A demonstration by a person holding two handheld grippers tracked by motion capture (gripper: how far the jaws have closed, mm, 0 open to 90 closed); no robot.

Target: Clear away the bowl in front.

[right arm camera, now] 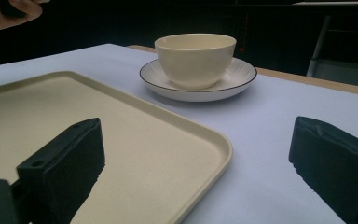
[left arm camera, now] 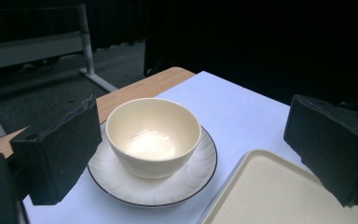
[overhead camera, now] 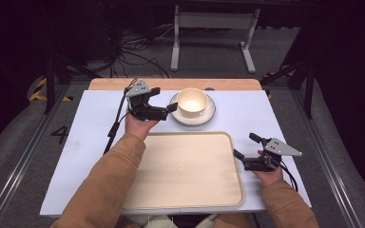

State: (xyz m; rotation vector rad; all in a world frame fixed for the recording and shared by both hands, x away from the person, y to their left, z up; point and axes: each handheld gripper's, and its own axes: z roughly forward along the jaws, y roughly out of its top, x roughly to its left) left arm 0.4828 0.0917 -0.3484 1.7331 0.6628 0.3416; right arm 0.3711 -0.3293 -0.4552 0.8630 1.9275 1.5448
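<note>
Approach step. Left gripper (overhead camera: 167, 100) spread wide beside the bowl (overhead camera: 192, 101) on its plate (overhead camera: 208, 117) (behind the tray (overhead camera: 185, 185)); next, probably close in squarely. Right gripper (overhead camera: 245, 147) released, idle.

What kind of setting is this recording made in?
Probably a lab or studio recording station, not a home: a covered table on a dark floor, loose cables behind it, a bare metal stand, and black surroundings.

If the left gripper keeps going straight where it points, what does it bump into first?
Probably the cream bowl on its saucer. The left gripper points right at it, jaws open. The saucer's rim might touch first; depth is unclear.
</note>
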